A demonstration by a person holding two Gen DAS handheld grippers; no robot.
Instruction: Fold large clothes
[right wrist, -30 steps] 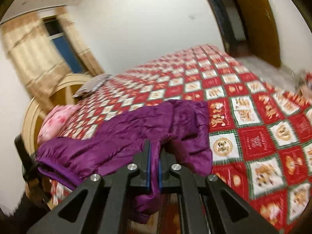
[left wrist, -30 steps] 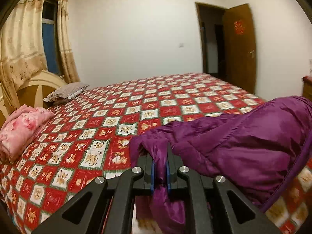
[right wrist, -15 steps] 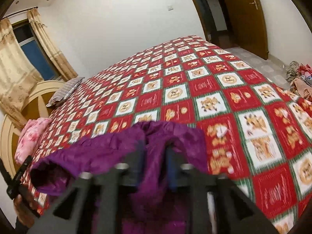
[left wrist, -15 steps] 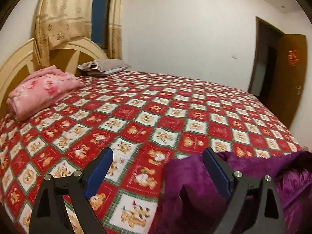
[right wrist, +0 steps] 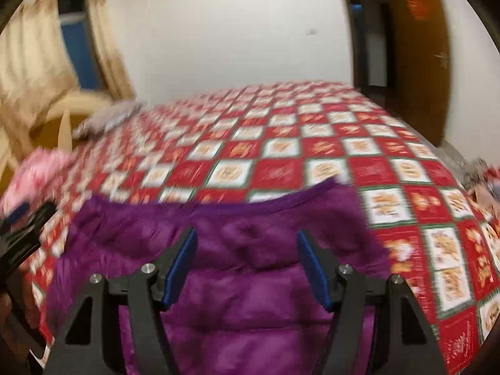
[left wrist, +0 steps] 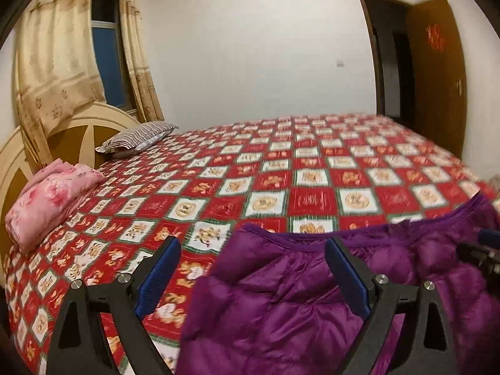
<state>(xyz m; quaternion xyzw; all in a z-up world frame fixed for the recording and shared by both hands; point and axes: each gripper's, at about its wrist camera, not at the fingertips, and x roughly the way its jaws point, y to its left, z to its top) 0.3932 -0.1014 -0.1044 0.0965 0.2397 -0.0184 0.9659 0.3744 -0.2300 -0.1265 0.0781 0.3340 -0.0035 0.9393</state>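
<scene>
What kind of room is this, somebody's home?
Most likely a bedroom in a home. A big bed with a red patterned cover fills the view, a striped pillow lies by the wooden headboard, and curtains hang at the window.

left gripper (left wrist: 251,259) and right gripper (right wrist: 247,251) released purple jacket (left wrist: 312,297), jaws now wide
</scene>
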